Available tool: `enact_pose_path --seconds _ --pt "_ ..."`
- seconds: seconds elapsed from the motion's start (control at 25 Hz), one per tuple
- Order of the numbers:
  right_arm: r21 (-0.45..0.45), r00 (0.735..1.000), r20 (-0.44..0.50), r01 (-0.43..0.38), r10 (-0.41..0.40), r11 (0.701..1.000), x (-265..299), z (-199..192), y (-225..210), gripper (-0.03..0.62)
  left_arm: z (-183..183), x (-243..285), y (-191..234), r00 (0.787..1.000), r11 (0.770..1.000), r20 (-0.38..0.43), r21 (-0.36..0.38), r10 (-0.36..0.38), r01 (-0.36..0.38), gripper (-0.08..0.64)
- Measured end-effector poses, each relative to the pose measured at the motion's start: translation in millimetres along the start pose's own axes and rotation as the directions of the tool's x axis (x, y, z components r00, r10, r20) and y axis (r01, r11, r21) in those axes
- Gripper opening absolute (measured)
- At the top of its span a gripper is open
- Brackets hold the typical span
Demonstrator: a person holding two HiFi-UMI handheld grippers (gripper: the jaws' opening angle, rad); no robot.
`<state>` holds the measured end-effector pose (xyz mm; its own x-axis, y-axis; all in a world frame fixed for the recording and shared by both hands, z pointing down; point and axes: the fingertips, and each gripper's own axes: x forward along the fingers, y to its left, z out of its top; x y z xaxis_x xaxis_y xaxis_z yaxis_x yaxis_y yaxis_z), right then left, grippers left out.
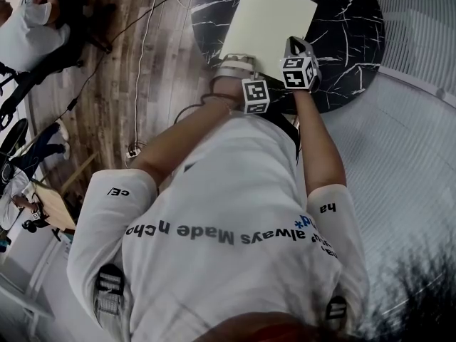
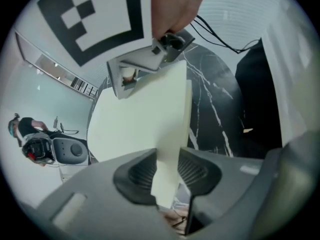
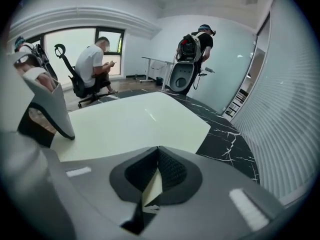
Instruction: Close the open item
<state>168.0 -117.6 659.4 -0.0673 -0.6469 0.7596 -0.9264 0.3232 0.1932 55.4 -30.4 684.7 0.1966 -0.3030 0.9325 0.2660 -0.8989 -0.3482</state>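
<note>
Plainly, the pale folder (image 1: 271, 27) lies on the black marble bench (image 1: 349, 20), its near edge at the rim closest to the person. In the head view it looks flat, so the closing seems nearly done.

Both tools bite that near edge, side by side. The left tool (image 2: 167, 176) has its pads pressed on a thick slab of the folder, probably the whole stack, to keep it from sliding. The right tool (image 3: 156, 176) is pinched almost together on a thin pale corner, likely the cover alone, which suits laying it down.

The grips sit at the bench rim, where the pads can get under the edge. Beyond the folder the dark top shows nothing else, so there is room to push it inward.
</note>
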Motion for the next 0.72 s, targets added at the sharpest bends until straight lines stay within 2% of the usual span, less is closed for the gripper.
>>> enact_pose_path --seconds 0.28,0.4,0.56,0.72 --pt "-0.010 0.999 -0.043 0.022 -0.023 1.000 11.0 -17.7 -13.0 -0.007 0.6 -3.7 1.5 1.000 1.000 0.027 -0.006 0.010 -0.009 0.123" --pt "-0.014 0.999 -0.038 0.011 -0.012 1.000 12.1 -18.7 -14.4 -0.013 -2.1 -9.3 -3.1 0.998 0.999 0.051 -0.025 -0.030 0.032 0.164" --pt "-0.023 1.000 -0.026 0.010 -0.010 1.000 12.5 -18.9 -14.6 -0.014 -10.3 -25.5 -13.5 0.980 0.981 0.147 -0.120 -0.134 0.152 0.120" --pt "-0.002 1.000 -0.017 0.007 -0.007 1.000 13.2 -19.0 -15.7 -0.014 -27.6 -29.0 5.0 0.963 0.933 0.235 -0.297 -0.134 0.202 0.065"
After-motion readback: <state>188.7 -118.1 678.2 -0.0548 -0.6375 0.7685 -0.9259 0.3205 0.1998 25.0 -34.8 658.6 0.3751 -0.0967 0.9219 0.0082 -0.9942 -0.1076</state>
